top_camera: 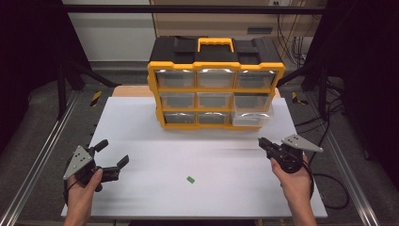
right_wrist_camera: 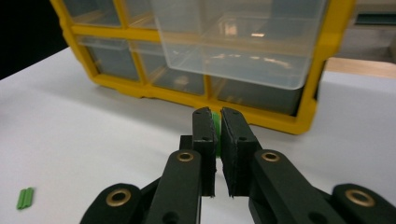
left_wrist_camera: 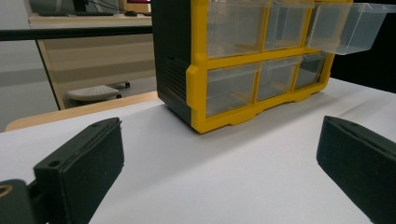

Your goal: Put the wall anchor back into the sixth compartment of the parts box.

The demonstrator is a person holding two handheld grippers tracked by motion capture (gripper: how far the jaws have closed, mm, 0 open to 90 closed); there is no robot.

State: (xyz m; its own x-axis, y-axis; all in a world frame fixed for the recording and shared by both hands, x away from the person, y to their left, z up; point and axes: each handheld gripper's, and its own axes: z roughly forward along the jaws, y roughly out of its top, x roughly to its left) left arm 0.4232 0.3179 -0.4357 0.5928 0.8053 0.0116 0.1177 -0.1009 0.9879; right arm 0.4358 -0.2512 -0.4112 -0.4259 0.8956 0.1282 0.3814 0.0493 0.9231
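A yellow-and-black drawer organizer [top_camera: 155, 89] stands at the back of the white table [top_camera: 155, 197]. Its clear middle-right drawer [top_camera: 252, 114] is pulled out. My right gripper [top_camera: 262, 141] hovers in front of that drawer [right_wrist_camera: 233, 46], shut on a small green piece [right_wrist_camera: 216, 127] that peeks between its jaws. A second small green piece [top_camera: 190, 179] lies on the table near the front centre, also visible at the lower left of the right gripper view [right_wrist_camera: 25, 198]. My left gripper [top_camera: 114, 153] is held at the front left, open and empty, facing the organizer [left_wrist_camera: 198, 84].
The table's front edge runs just ahead of both forearms. Metal rails [top_camera: 42, 155] flank the table on both sides. Cables [top_camera: 329, 188] trail on the floor at the right. A wooden board [left_wrist_camera: 79, 112] shows behind the table.
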